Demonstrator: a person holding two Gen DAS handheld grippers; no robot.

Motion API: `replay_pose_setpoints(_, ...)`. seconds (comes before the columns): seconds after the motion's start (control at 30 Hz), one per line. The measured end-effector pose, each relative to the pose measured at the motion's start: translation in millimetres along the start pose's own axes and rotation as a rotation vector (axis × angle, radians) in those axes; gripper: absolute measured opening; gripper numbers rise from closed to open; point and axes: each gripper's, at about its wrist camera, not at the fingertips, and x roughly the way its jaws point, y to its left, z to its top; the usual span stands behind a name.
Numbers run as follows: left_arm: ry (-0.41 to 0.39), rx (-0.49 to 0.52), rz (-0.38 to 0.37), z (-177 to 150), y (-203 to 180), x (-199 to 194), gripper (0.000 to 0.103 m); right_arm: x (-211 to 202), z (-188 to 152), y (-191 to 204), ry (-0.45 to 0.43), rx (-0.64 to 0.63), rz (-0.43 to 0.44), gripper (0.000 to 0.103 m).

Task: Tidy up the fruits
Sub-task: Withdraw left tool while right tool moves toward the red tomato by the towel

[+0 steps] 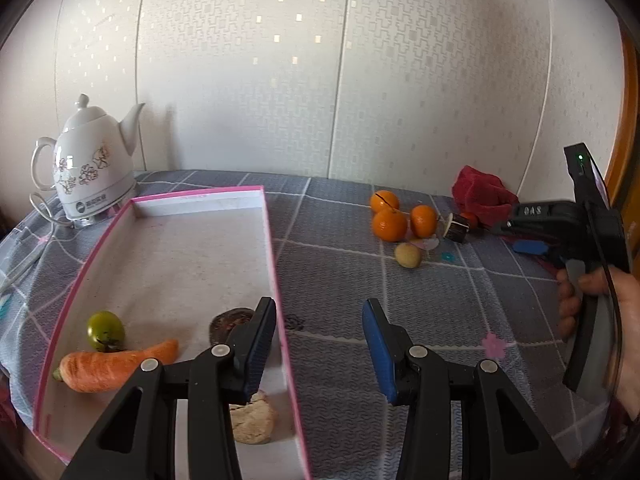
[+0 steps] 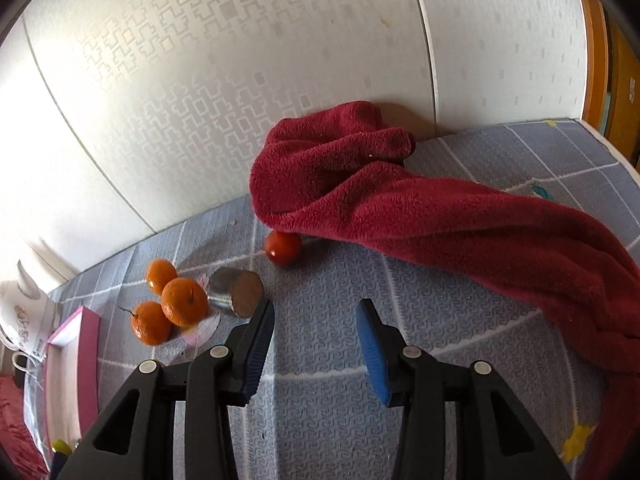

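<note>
Grey checked tablecloth [image 1: 340,280] covers the table. Near its left edge sits a pink-rimmed tray [image 1: 276,256], a white teapot [image 1: 90,160] behind it at the back-left corner. Along the back edge: three oranges [image 2: 172,304], a metal cylinder [image 2: 236,292], a small red fruit [image 2: 283,247], a red towel [image 2: 420,208].

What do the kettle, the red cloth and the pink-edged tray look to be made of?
Kettle: probably glazed ceramic, given its glossy white body and printed flowers. Red cloth: terry or fleece fabric, with a fuzzy nap and soft folds. Pink-edged tray: likely cardboard, with thin straight walls and a matte, scuffed white inside.
</note>
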Motion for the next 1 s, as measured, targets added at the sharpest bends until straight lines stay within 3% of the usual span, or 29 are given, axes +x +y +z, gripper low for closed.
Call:
replay_pose_setpoints(0.33, 0.015, 0.030, -0.035, -3, -12, 5, 0.046, 29, 24, -1, 0.017, 0.084, 0.091, 0.043)
replay_pose_setpoints(0.63, 0.044, 0.027, -0.053, -5, -20, 15, 0.049, 65, 36, 14, 0.051, 0.066, 0.080, 0.043)
replay_pose_setpoints(0.7, 0.049, 0.029, -0.056, -6, -21, 17, 0.049, 68, 37, 15, 0.047, 0.052, 0.077, 0.036)
replay_pose_setpoints(0.73, 0.052, 0.031, -0.058, -6, -23, 18, 0.049, 69, 37, 15, 0.054, 0.049, 0.085, 0.027)
replay_pose_setpoints(1.0, 0.063, 0.031, -0.064, -8, -27, 23, 0.049, 57, 36, 1, 0.055, 0.035, 0.053, 0.026)
